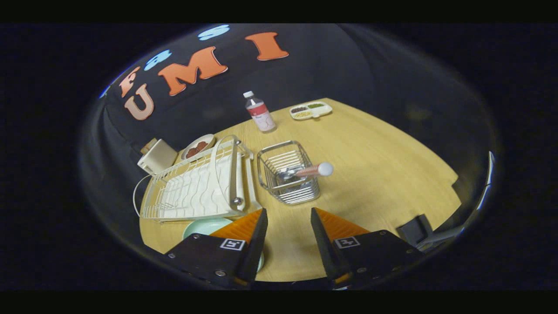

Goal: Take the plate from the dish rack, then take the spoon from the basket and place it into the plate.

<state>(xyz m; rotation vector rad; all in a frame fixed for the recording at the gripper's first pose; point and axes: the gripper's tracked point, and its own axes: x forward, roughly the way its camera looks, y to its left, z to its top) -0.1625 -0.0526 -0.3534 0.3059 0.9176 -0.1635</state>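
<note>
Now the tongs (285,220) are spread wide and hold nothing, with only bare desk (383,174) between the two fingers. The pale green plate (205,226) already lies flat on the desk, just in front of the white dish rack (196,185) and partly hidden under the left finger. So the spoon looks like the next job. The spoon (310,170) sits in the wire basket (287,178), just ahead of the fingers, with its pink handle and round white end poking out over the basket's right rim. Things could go wrong here. The handle is thin and round, so it may slip or spin if the tongs pinch it near the end. If the tongs come in too low, they may bump the wire rim and push the light basket along the desk. Lifting the spoon at a slant could catch its bowl on the wires and drag the basket up too. The dish rack stands right beside the basket on the left, so there is little room on that side. Farther back stand a bottle (260,112), a small tray of food (311,110), a bowl (198,146) and a white box (157,156), all well apart from the basket and not in the way.
</note>
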